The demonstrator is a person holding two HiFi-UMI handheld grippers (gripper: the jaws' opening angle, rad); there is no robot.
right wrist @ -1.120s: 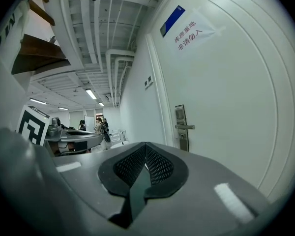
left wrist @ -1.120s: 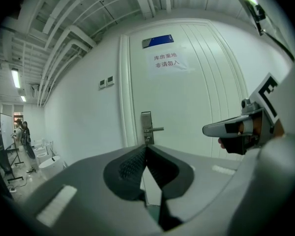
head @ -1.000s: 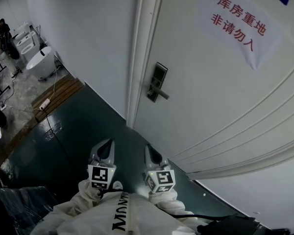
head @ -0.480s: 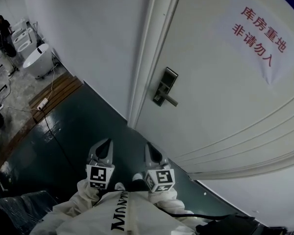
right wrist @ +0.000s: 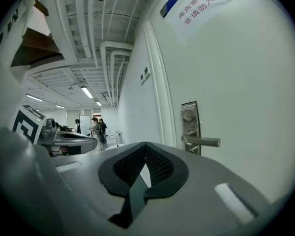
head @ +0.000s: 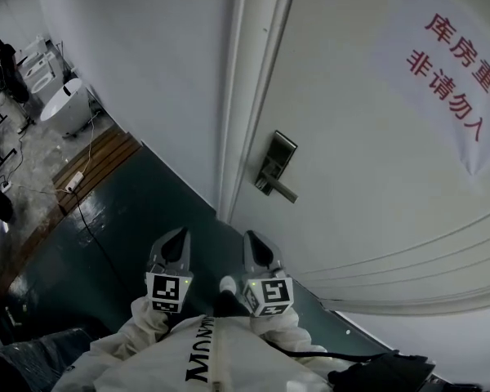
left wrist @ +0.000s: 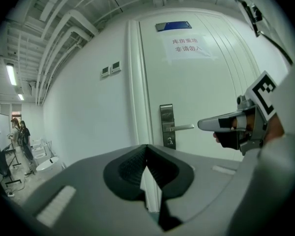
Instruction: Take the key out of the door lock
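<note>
White door (head: 367, 121), lock (head: 276, 164) ahead; my L gripper (head: 172, 248) & R gripper (head: 260, 252) both closed, empty, well short.

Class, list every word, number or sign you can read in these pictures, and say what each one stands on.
"库房重地" above "非请勿入", in red: on the white paper sign stuck to the door.
Lettering like "MONNUM", seen sideways: on the person's white garment; the exact letters are uncertain.
Blue plate above the door: too small to read.
Wall switch panels: nothing legible.
</note>
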